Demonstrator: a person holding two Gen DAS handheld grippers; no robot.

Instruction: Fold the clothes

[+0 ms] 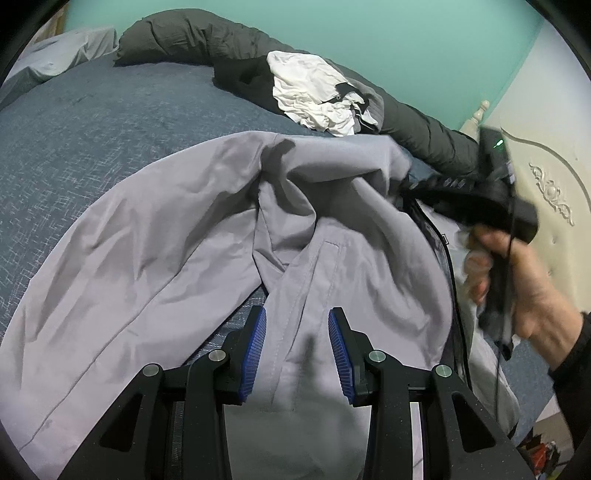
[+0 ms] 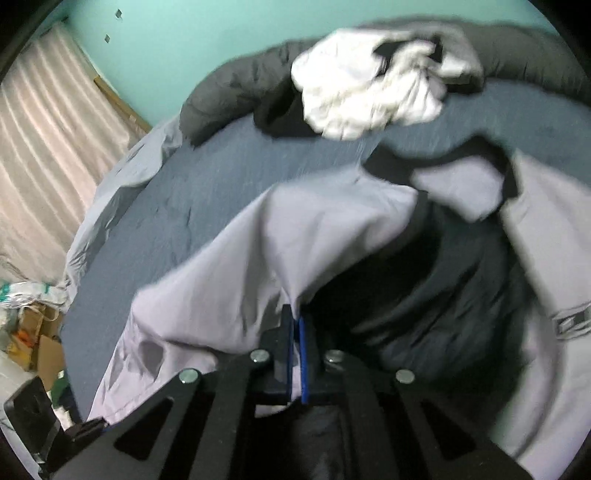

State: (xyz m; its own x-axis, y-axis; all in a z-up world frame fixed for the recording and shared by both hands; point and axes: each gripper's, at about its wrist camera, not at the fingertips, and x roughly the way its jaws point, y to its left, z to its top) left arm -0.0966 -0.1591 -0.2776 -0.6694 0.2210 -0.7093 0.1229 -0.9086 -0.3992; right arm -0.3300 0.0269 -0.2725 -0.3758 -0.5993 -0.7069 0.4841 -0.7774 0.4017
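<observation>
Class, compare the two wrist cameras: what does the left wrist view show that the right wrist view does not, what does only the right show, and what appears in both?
Only the left wrist view: the person's hand holding the right gripper, a cream carved headboard, and the left gripper open over the lilac jacket.

Only the right wrist view: the right gripper shut on the jacket's edge, the jacket's dark lining, a striped curtain and floor clutter.

Both: the jacket, blue bedspread, white garment, grey duvet, teal wall.
</observation>
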